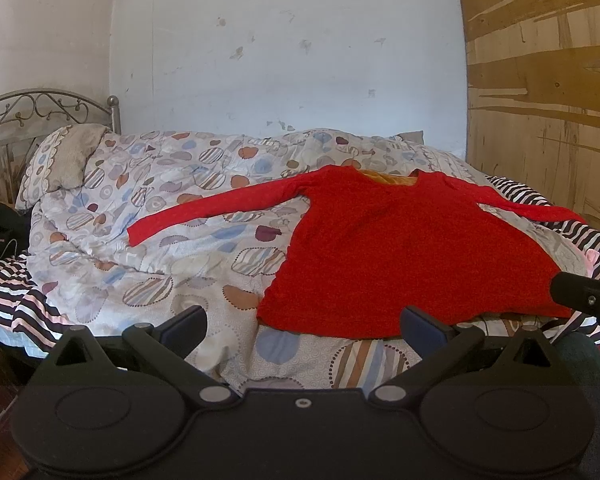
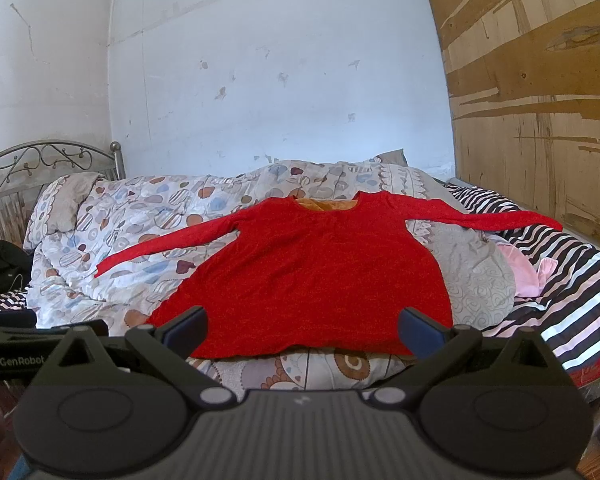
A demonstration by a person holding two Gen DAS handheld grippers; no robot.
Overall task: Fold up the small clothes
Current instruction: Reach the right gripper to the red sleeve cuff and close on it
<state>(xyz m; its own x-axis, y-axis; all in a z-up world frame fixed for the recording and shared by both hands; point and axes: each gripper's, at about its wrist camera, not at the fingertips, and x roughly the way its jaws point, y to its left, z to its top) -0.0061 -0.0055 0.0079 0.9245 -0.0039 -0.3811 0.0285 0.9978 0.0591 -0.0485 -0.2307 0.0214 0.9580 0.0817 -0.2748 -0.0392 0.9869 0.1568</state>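
A red long-sleeved top [image 1: 400,248] lies flat on the bed, neck towards the wall, both sleeves spread out to the sides. It also shows in the right wrist view [image 2: 312,276]. My left gripper [image 1: 304,326] is open and empty, hovering short of the top's lower left hem. My right gripper [image 2: 304,330] is open and empty, just short of the hem's middle. The right gripper's body shows at the right edge of the left wrist view [image 1: 588,296].
The bed carries a patterned quilt [image 1: 160,208] and a striped sheet [image 2: 572,280]. A pillow [image 1: 66,160] and metal headboard [image 1: 32,108] are at the left. A dark bag [image 1: 0,228] lies far left. A wooden panel [image 2: 540,120] stands at the right.
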